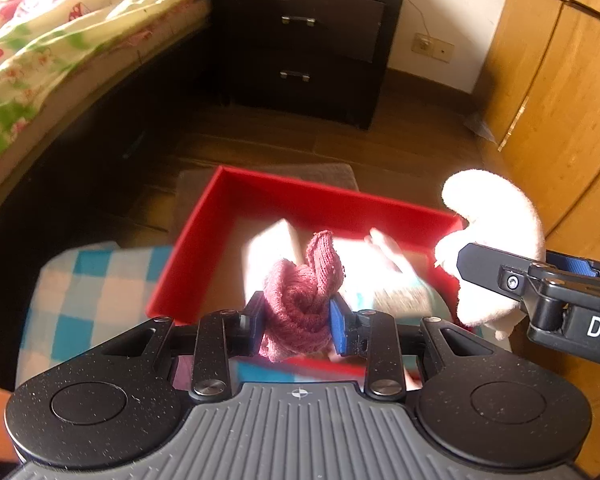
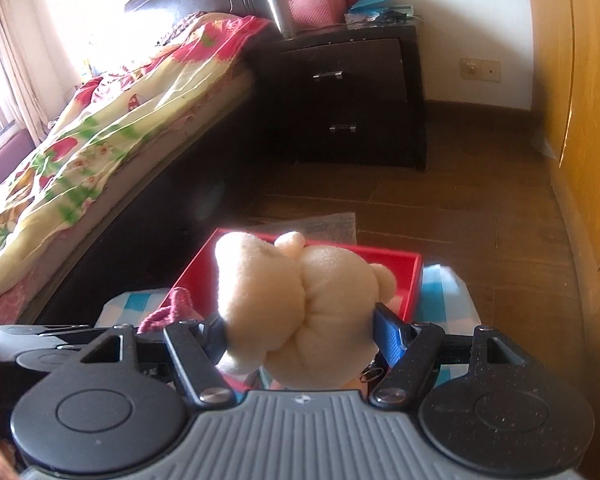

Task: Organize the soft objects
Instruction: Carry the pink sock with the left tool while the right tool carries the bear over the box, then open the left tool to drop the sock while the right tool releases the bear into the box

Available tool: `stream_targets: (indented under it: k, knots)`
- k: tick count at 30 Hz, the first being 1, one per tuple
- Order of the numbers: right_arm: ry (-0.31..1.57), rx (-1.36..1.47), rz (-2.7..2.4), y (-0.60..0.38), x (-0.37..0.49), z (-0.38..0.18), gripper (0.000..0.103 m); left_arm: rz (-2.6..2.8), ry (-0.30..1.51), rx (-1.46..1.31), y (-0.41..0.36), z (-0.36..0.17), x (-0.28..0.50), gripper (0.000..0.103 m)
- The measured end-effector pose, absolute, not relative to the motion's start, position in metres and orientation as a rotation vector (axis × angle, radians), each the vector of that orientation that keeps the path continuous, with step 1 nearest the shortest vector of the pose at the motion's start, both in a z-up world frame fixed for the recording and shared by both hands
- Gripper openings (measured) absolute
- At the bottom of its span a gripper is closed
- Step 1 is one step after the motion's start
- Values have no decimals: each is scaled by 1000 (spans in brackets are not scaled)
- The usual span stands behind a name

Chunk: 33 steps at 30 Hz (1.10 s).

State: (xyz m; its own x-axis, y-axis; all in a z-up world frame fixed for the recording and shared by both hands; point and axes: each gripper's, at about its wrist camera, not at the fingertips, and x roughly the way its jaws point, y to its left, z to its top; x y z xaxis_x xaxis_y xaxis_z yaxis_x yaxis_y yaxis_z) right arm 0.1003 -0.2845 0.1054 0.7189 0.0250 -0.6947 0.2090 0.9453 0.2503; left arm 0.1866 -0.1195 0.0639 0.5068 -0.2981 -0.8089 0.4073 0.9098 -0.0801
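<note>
My left gripper [image 1: 298, 312] is shut on a dark pink knitted sock [image 1: 302, 296] and holds it over the near edge of a red box [image 1: 196, 232]. Pale folded soft items [image 1: 364, 264] lie inside the box. My right gripper [image 2: 300, 334] is shut on a cream plush toy [image 2: 300, 300] and holds it above the box [image 2: 414, 280]. In the left wrist view the plush [image 1: 496, 224] and the right gripper [image 1: 500, 280] hang over the box's right side. The pink sock [image 2: 172, 308] shows at the left in the right wrist view.
The box sits on a blue and white checked cloth [image 1: 96, 288] on a wooden floor [image 1: 400, 136]. A bed with a floral quilt [image 2: 100, 120] stands at the left, a dark nightstand [image 2: 348, 96] behind, and a wooden wardrobe [image 1: 560, 80] at the right.
</note>
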Motion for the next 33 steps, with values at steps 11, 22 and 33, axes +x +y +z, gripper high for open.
stream_targets:
  k: [11,22,33]
  knots:
    - [814,260,-166,-284,165,75,54,-308,965,167,-128,41,242,42]
    - [835,357,-176,-297,158,64,64,-309,967,155,-120,44,230,71]
    - [796,372,-148,-290,116,88,67,-353,1081,110,-78,37,171,72]
